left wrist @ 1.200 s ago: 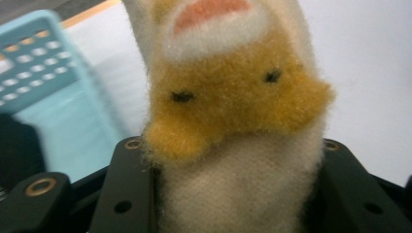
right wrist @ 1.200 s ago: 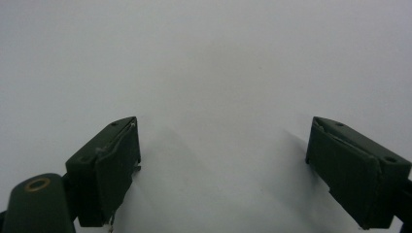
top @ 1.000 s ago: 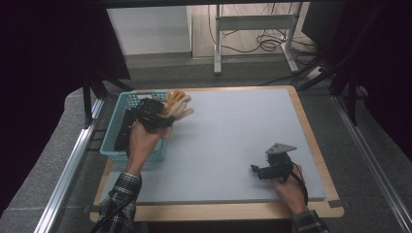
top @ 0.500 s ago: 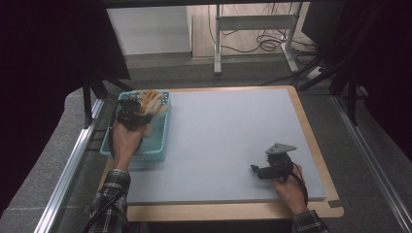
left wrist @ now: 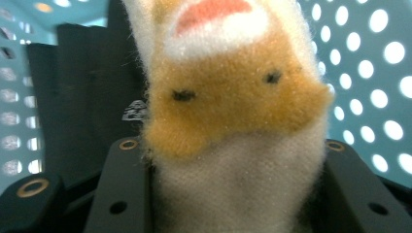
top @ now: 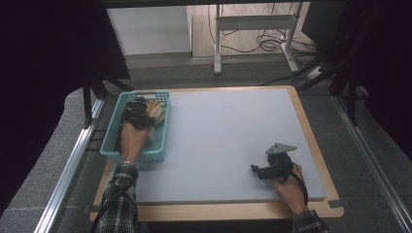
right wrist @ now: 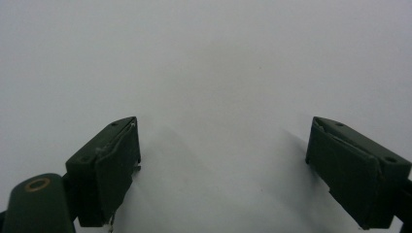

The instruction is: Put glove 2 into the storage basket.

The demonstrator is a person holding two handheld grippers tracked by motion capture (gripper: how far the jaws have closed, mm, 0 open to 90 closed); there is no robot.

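A soft toy is clamped in the left hand-held gripper, low inside the blue basket. The right hand-held gripper is held spread and empty over the desk. If released too early, the toy may be snagged on the rim.

In the left gripper view, the plush toy held between the jaws of the left gripper is cut off by the top and bottom edges and is soft with blur, and it hides the jaws' inner faces and most of the teal basket behind it; a dark item beside the toy is too blurred to identify. In the high view, the left hand covers much of the basket's interior, so its other contents cannot be told. In the right gripper view, the jaws of the right gripper are cut off at the bottom edge.
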